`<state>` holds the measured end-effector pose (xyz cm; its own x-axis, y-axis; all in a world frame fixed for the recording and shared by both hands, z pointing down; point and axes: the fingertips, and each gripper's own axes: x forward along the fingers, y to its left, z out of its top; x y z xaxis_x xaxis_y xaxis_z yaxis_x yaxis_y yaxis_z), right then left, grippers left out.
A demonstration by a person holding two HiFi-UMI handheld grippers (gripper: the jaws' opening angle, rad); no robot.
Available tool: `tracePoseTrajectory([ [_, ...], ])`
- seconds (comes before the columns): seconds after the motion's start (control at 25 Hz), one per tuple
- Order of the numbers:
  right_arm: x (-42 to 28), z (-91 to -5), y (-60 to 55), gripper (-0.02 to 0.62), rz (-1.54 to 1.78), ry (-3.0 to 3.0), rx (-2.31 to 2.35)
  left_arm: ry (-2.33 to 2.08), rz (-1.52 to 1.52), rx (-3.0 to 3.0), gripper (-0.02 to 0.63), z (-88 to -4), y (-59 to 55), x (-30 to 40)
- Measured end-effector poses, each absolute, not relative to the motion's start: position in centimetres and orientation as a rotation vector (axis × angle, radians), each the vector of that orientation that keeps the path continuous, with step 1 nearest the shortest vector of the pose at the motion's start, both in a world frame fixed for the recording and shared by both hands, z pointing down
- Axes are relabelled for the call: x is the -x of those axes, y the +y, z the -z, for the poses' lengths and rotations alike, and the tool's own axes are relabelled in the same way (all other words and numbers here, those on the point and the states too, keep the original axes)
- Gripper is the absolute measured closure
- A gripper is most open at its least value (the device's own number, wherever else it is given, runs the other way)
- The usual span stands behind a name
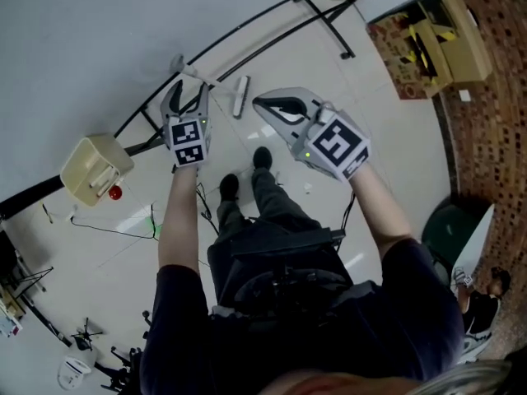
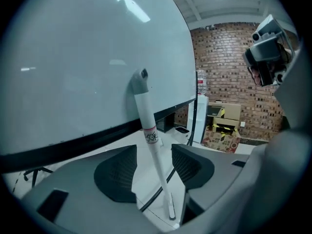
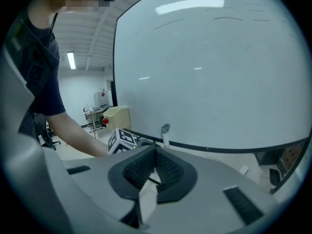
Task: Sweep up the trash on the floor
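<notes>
Standing close by, so here's what I've got: the person's left gripper [image 1: 191, 85] has its jaws spread wide, and the long white broom pole with a grey cap [image 2: 145, 113] runs up between them. Neither pad seems to touch it. That pole leans against the big white board with a black frame [image 2: 73, 57], brush end down on the pale glossy floor [image 1: 395, 138]. Just beside it, the right gripper [image 1: 259, 101] has its jaws pressed together on nothing. A tiny white scrap [image 1: 309, 188] lies near the person's black shoes [image 1: 262, 157], too small to identify.
</notes>
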<state>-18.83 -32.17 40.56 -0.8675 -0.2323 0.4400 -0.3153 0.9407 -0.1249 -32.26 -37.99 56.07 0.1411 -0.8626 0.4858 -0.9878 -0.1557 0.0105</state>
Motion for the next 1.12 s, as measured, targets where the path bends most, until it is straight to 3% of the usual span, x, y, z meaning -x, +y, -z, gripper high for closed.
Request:
tracePoseTrajectory([
  [0.36,18.2,-41.8,-33.5,0.578,-0.309,-2.669,-0.435,-1.777,-0.462,-2.155,0.38,-57.0,-40.9,31.0],
  [0.8,19.6,-43.7,-36.7,0.578,-0.06,-2.705,-0.605,-1.697,-0.419,-2.304,0.39,-56.4,-42.8,29.7],
  [0.88,19.9,-44.3,-36.5,0.58,-0.042,-2.702,-0.622,-1.691,-0.393,-2.308,0.421,-56.4,-43.0,29.7],
  [0.96,19.9,-44.6,-36.0,0.578,-0.027,-2.696,-0.635,-1.665,-0.359,-2.311,0.518,-56.2,-43.2,29.6],
  [1.12,19.5,-44.9,-34.1,0.578,0.038,-2.653,-0.626,-1.585,-0.351,-2.341,0.52,-56.1,-42.9,29.3],
])
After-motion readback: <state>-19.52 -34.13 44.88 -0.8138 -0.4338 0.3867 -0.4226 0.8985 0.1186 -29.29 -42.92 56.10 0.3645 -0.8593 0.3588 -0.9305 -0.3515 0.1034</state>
